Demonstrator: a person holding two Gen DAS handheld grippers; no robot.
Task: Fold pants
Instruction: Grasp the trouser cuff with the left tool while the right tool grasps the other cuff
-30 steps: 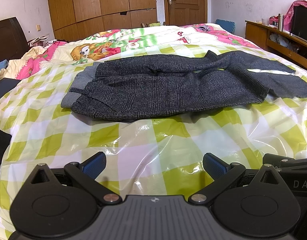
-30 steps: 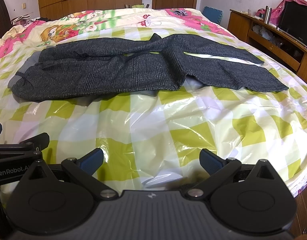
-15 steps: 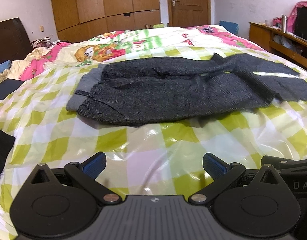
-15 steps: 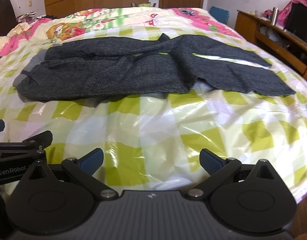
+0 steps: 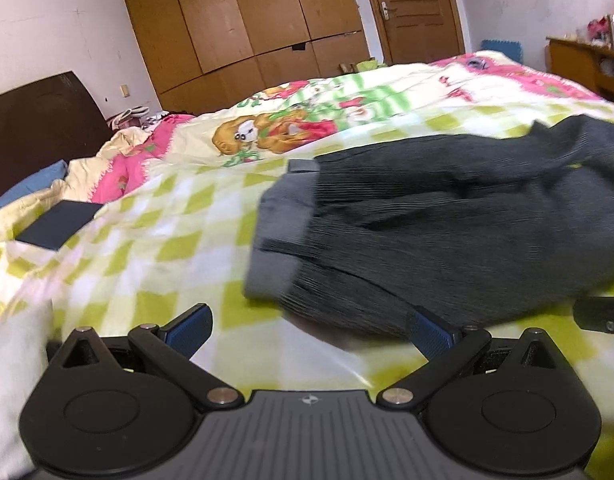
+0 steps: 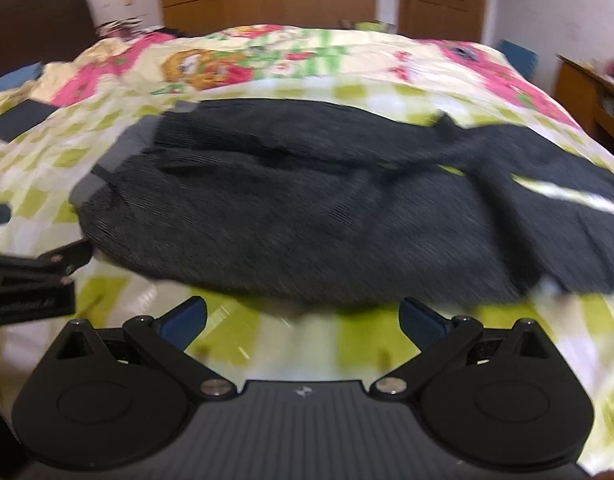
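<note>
Both grippers had closed in on the pants (image 5: 467, 216) since half a second before, when a broad band of checked sheet (image 5: 179, 232) lay between tools and cloth. Now the near hem sat just beyond the fingertips in both views (motion blur made the exact gap hard to judge). The pants lay flat across the bed, waistband (image 5: 279, 236) to the left, legs running off right. The left gripper (image 5: 309, 332) had swung toward the waistband end, its fingers spread wide and empty. The right gripper (image 6: 303, 318) faced the mid-section of the near hem, likewise spread with nothing between the pads. No cloth was pinched yet, so folding had not begun. The approach looked like the run-up to a two-point grab along the near edge.
</note>
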